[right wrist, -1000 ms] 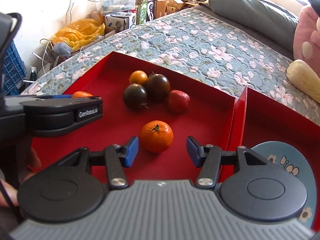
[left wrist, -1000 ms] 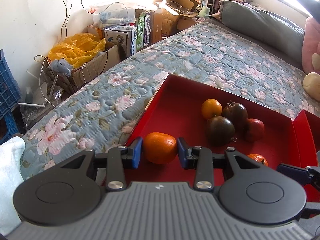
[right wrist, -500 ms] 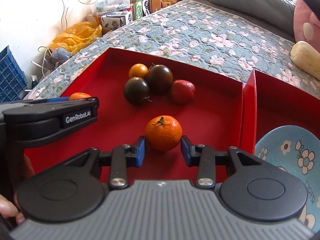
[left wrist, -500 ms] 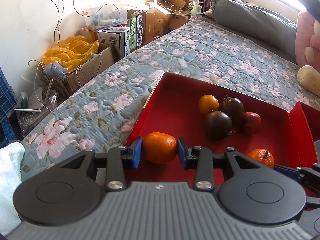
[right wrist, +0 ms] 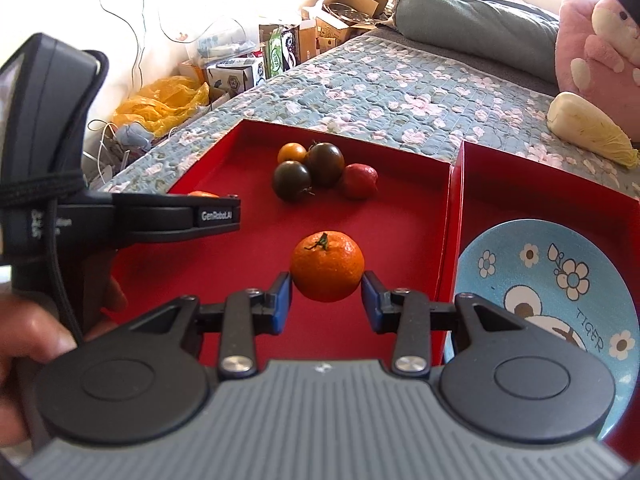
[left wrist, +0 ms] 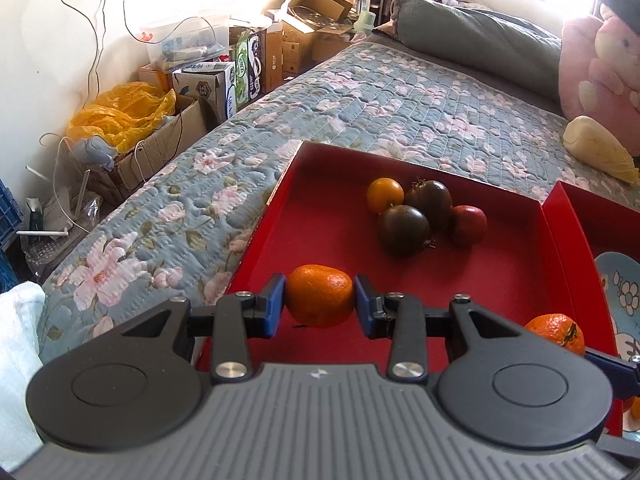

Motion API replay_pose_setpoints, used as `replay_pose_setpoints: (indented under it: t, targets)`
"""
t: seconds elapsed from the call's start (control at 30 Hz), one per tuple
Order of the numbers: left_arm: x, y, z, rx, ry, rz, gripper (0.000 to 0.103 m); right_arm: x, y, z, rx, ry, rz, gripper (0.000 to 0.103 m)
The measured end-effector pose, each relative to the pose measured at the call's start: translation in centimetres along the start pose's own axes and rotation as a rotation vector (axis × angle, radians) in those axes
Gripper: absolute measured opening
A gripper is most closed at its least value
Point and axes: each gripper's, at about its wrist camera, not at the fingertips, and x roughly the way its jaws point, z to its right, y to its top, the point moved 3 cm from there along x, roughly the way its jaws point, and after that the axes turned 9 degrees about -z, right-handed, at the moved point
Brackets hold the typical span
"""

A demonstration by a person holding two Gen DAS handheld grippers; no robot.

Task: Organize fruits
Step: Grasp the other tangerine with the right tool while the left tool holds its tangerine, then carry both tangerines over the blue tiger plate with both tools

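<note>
My left gripper (left wrist: 320, 302) is shut on a mandarin (left wrist: 319, 295) and holds it over the near left corner of the red tray (left wrist: 332, 236). My right gripper (right wrist: 326, 298) is shut on a second mandarin (right wrist: 327, 266), lifted above the same tray (right wrist: 400, 220); that mandarin also shows at the right in the left wrist view (left wrist: 556, 332). Farther back in the tray lie a small orange tomato (right wrist: 292, 153), two dark tomatoes (right wrist: 292, 180) (right wrist: 325, 163) and a red fruit (right wrist: 359, 181). A blue flowered plate (right wrist: 560, 300) lies in the adjoining red tray (right wrist: 540, 192) on the right.
The trays sit on a flowered quilt (left wrist: 360, 100) on a bed. A white cabbage (right wrist: 588, 130), a pink plush toy (right wrist: 596, 40) and a grey pillow (right wrist: 472, 28) lie at the far right. Boxes and a yellow bag (left wrist: 124, 114) crowd the floor on the left.
My right gripper closed on the second mandarin and lifted it off the tray floor. My left gripper rose with its mandarin, still shut on it.
</note>
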Motion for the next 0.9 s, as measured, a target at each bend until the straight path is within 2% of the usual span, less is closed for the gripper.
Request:
replay_pose_setpoints:
  t: [0.9]
  targets:
    - [-3.4, -2.1, 2.1, 0.108, -0.031, 0.053, 0.043, -4.5, -2.4, 1.1, 0.004, 0.006, 0.061, 0.041]
